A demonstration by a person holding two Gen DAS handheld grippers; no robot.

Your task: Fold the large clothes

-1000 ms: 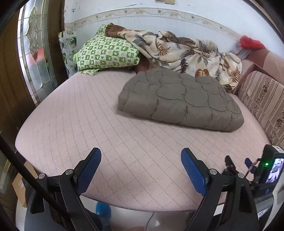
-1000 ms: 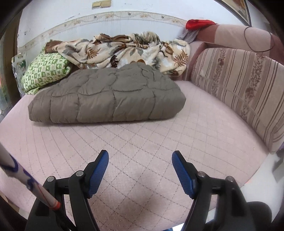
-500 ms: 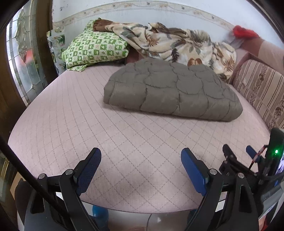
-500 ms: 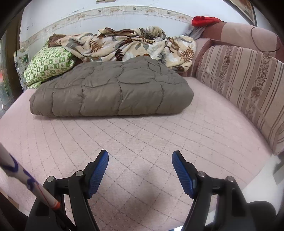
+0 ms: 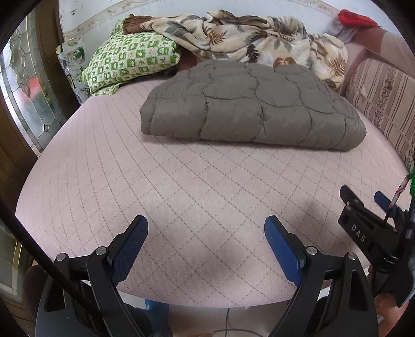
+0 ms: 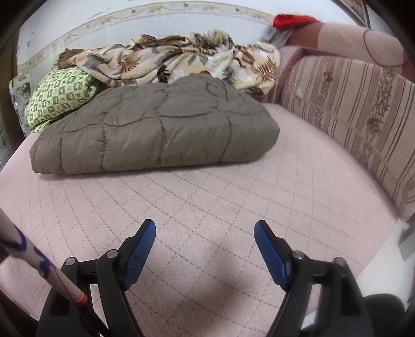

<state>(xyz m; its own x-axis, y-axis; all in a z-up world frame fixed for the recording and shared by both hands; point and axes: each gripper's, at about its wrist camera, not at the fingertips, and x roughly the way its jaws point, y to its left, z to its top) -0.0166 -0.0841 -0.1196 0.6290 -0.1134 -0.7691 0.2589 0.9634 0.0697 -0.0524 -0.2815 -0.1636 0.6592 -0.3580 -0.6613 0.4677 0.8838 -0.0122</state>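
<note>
A grey-brown quilted padded garment (image 5: 249, 109) lies folded into a thick rectangular bundle on the pink quilted bed (image 5: 181, 197); it also shows in the right wrist view (image 6: 155, 129). My left gripper (image 5: 206, 233) is open and empty above the bed's near edge, well short of the bundle. My right gripper (image 6: 205, 238) is open and empty over the bed's front part, also short of the bundle. The right gripper shows at the right edge of the left wrist view (image 5: 368, 207).
A leaf-print blanket (image 5: 249, 33) and a green checked pillow (image 5: 129, 62) are piled at the back by the wall. A striped sofa back (image 6: 350, 124) runs along the right. A leaded glass door (image 5: 23, 93) stands on the left. A red cloth (image 6: 293, 19) lies on the sofa top.
Both grippers have moved forward and lower toward the bed; the bundle looks larger and closer. Both stay open and empty.
</note>
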